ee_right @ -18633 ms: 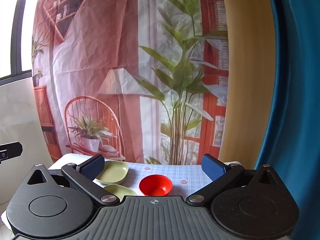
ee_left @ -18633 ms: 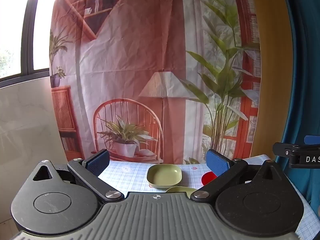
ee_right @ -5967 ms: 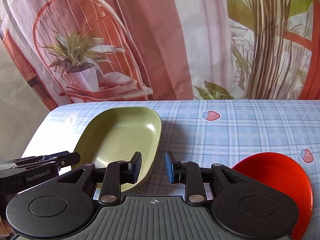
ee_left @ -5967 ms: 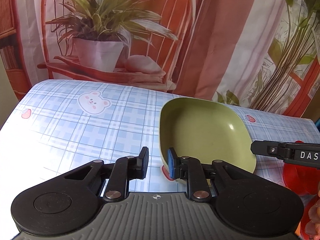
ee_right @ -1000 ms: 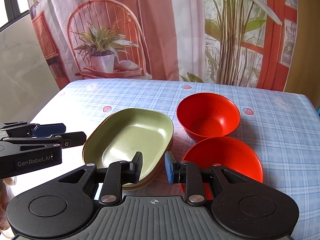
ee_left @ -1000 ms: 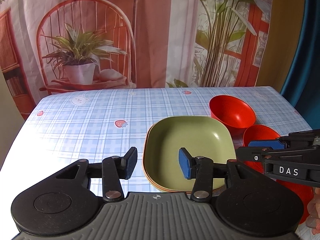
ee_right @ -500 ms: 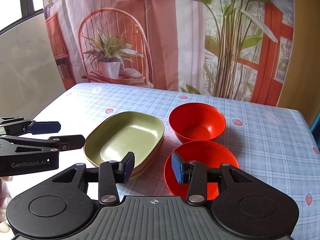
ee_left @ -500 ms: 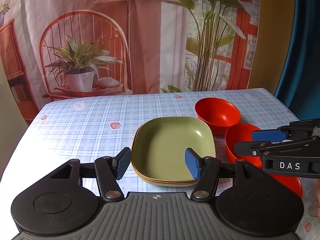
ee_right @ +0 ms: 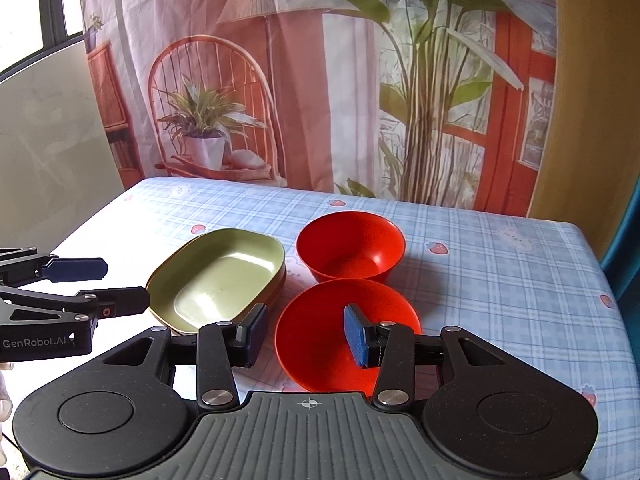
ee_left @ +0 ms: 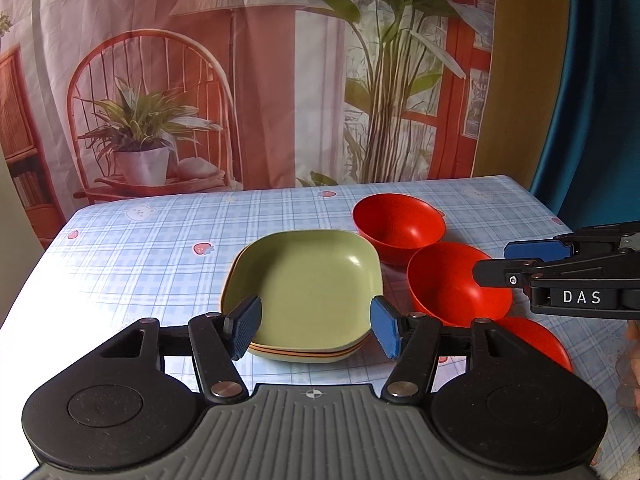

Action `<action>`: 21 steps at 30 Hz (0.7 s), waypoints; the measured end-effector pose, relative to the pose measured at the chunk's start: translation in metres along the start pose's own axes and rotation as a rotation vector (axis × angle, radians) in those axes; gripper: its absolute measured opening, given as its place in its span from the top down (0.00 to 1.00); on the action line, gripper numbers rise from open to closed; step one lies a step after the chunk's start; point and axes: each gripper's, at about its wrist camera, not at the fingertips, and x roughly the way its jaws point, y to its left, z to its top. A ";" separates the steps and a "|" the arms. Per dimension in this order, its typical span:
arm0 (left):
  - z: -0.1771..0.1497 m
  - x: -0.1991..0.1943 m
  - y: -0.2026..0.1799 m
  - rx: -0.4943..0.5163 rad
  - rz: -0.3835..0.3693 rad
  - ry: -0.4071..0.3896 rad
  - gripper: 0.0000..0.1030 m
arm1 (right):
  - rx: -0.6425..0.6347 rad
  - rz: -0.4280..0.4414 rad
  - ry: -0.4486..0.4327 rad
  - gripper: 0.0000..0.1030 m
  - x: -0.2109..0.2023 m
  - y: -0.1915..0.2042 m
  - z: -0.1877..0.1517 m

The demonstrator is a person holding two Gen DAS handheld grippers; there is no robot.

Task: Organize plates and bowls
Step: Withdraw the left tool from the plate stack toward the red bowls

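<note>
A stack of green square plates (ee_left: 308, 292) sits mid-table; it also shows in the right wrist view (ee_right: 224, 280). Three red bowls stand to its right: a far one (ee_left: 398, 222), a middle one (ee_left: 456, 282), and a near one (ee_left: 536, 342), partly hidden. The right wrist view shows the far bowl (ee_right: 350, 246) and the middle bowl (ee_right: 320, 344). My left gripper (ee_left: 316, 330) is open and empty, above the front of the plate stack. My right gripper (ee_right: 306, 334) is open and empty, above the middle bowl.
The table has a blue checked cloth (ee_left: 140, 248) with strawberry and bear prints. A printed backdrop (ee_left: 240, 80) hangs behind the far edge. A teal curtain (ee_left: 592, 100) is at the right. The table's right edge (ee_right: 600, 272) is near the bowls.
Both grippers have opened wider and drawn back and up from the table. The plates and bowls have not moved.
</note>
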 end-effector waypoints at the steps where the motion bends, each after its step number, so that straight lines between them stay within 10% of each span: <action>1: -0.001 -0.001 -0.001 -0.010 -0.004 -0.001 0.39 | 0.000 -0.001 -0.007 0.62 -0.002 -0.003 -0.001; 21: -0.033 -0.002 -0.029 -0.039 -0.064 0.021 0.39 | 0.024 -0.053 -0.072 0.61 -0.030 -0.057 -0.047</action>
